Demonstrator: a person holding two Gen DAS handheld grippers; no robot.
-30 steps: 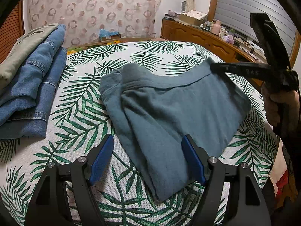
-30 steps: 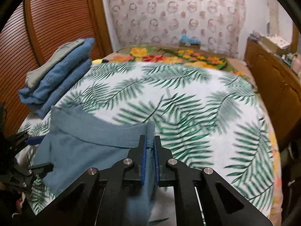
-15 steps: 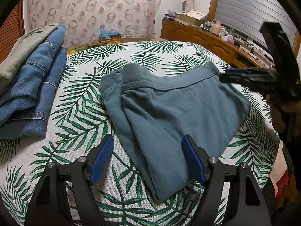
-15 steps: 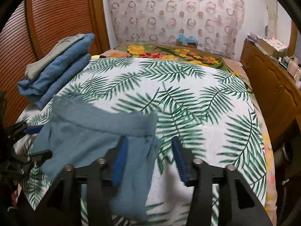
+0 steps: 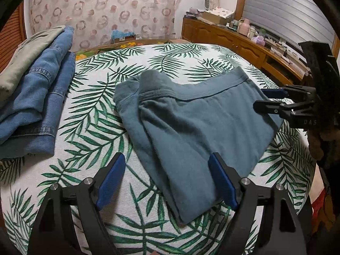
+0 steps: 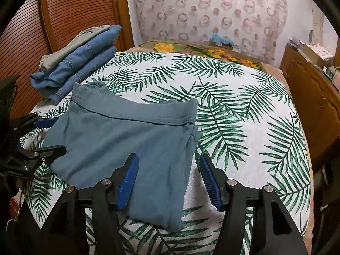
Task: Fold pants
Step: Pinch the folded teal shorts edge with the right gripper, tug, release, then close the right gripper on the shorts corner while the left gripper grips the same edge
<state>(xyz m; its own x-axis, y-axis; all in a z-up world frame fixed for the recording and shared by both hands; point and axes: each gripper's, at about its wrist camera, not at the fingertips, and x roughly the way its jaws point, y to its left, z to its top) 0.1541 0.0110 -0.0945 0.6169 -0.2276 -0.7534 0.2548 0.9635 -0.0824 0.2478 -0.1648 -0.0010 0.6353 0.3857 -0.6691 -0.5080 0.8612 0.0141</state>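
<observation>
I have the pants point(image 5: 197, 125) lying flat on the bed point(image 5: 102, 114), folded into a compact block of grey-blue cloth, and both of my grippers sit right at their near edges. My left gripper point(image 5: 164, 182) is spread wide with nothing between its blue pads point(image 5: 109, 180), and the narrow lower corner of the pants reaches into the gap without either pad pressing it. My right gripper point(image 6: 170, 180) is also spread wide and empty, its left pad over the cloth and its right pad over bare bedspread just past the pants' right edge. From the left wrist view I see the right gripper out at the far right side of the pants, level with the waistband point(image 5: 212, 87). The waistband runs along the far side, seam showing, with a bunched hump at its left end; the top layer is fairly smooth, and an under layer sticks out along the left side. A stack of folded jeans point(image 5: 36, 97) lies well apart on the left of the bed. Beyond the pants and to their right, the leaf-print bedspread is open, and a wooden cabinet point(image 6: 310, 93) runs beside the right edge of the bed.
</observation>
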